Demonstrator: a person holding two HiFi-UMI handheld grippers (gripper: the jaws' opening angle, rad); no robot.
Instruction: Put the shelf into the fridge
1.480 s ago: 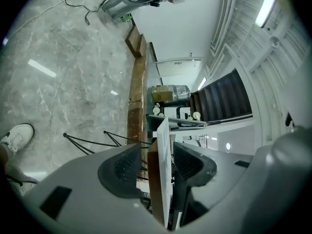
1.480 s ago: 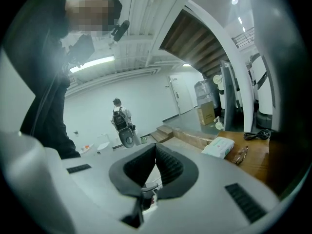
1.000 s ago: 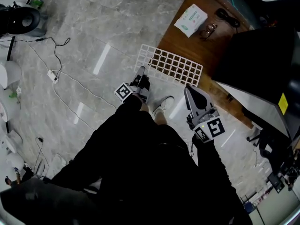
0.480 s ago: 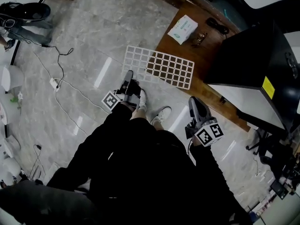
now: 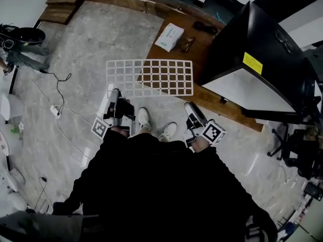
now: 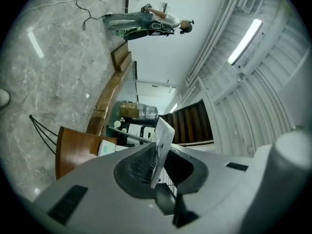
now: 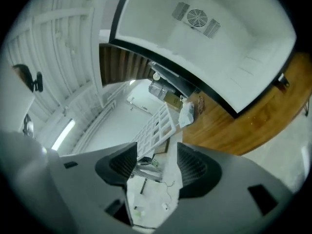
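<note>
- Left gripper [image 5: 115, 92] clamps the flat white plastic grid shelf [image 5: 151, 77] at its 7 o'clock corner, raised off the grey marble floor [image 5: 75, 49].
- Right gripper [image 5: 189, 106] has just opened wide and is empty, with the shelf just ahead of it.
- The open black fridge [image 5: 252, 39] stands at 2 o'clock. Carrying and inserting the shelf remain.

Print on the white packet [image 5: 169, 37] is showing too small to read; the left claw [image 6: 163, 152] is hiding most of the shelf [image 6: 163, 129] in its own view.
</note>
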